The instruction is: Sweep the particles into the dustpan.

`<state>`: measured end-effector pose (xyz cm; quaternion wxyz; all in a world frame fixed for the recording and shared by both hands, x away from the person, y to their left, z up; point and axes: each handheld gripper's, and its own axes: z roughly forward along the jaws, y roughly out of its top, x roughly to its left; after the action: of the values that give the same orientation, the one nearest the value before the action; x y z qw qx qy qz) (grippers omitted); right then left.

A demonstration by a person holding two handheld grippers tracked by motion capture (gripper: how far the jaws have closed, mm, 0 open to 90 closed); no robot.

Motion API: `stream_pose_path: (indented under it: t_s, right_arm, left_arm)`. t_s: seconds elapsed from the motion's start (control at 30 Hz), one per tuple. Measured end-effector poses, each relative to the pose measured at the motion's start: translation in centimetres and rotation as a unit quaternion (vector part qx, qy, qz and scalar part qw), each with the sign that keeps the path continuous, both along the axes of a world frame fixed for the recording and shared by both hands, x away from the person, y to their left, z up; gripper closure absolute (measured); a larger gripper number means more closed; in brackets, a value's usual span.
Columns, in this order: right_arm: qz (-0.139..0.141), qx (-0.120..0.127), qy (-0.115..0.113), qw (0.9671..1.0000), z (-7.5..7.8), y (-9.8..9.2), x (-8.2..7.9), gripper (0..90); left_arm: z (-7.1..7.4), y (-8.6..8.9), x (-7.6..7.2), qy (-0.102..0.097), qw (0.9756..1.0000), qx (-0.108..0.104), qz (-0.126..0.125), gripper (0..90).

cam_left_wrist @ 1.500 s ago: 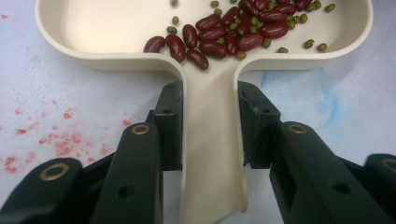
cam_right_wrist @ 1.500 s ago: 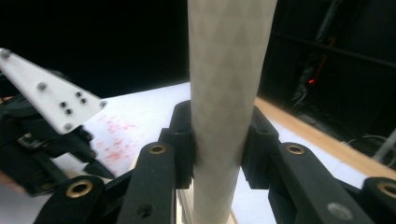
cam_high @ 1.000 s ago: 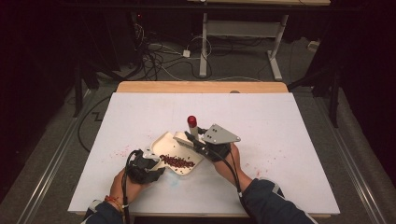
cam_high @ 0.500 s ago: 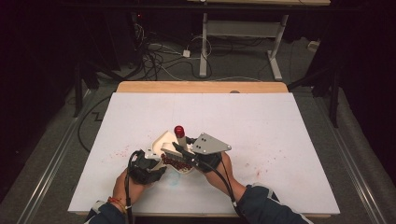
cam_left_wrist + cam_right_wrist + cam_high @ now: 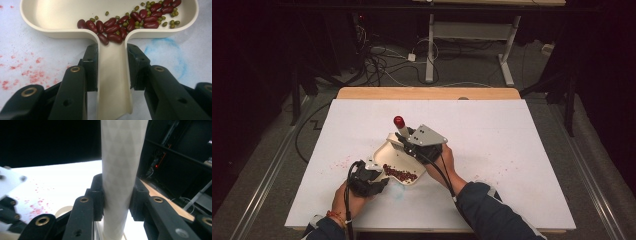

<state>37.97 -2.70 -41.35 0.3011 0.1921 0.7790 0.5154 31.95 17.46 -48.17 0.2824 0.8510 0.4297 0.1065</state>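
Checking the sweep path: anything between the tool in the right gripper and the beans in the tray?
Nothing visible does. The right gripper is shut on the red-tipped tool over the tray. The tray floor between it and the beans is bare. The left gripper clamps the tray's handle, outside that path.

grippers: 2, left gripper (image 5: 374, 172) and right gripper (image 5: 408, 145) | cream tray (image 5: 62, 15): 1 | white handle with red tip (image 5: 400, 126): 1 | red beans (image 5: 117, 26): about twenty | green beans (image 5: 136, 23): too many and too small to count | tabletop (image 5: 512, 130): 1
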Motion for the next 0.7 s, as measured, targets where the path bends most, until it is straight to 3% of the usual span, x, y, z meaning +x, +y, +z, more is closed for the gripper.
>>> stream_pose_path:
  t_s: [0.17,0.37,0.57,0.7]
  right_arm:
    - [0.011,0.018,0.023,0.9995,-0.4,0.4,0.1,70.1]
    - [0.038,0.022,0.037,0.9983,-0.4,1.0,-2.1,70.0]
    - [0.039,0.021,0.050,0.9978,-0.2,1.4,-3.7,70.1]
    - [0.035,0.029,0.056,0.9974,0.0,1.0,-3.9,70.1]
  left_arm:
    - [0.0,0.1,0.2,-0.003,1.0000,0.000,0.002,63.7]
    - [0.0,-0.2,0.2,-0.005,0.9998,-0.008,0.015,63.7]
    - [0.0,-0.1,0.3,-0.003,0.9998,-0.007,0.016,63.6]
    - [0.0,-0.1,0.3,-0.004,0.9998,-0.011,0.016,63.6]
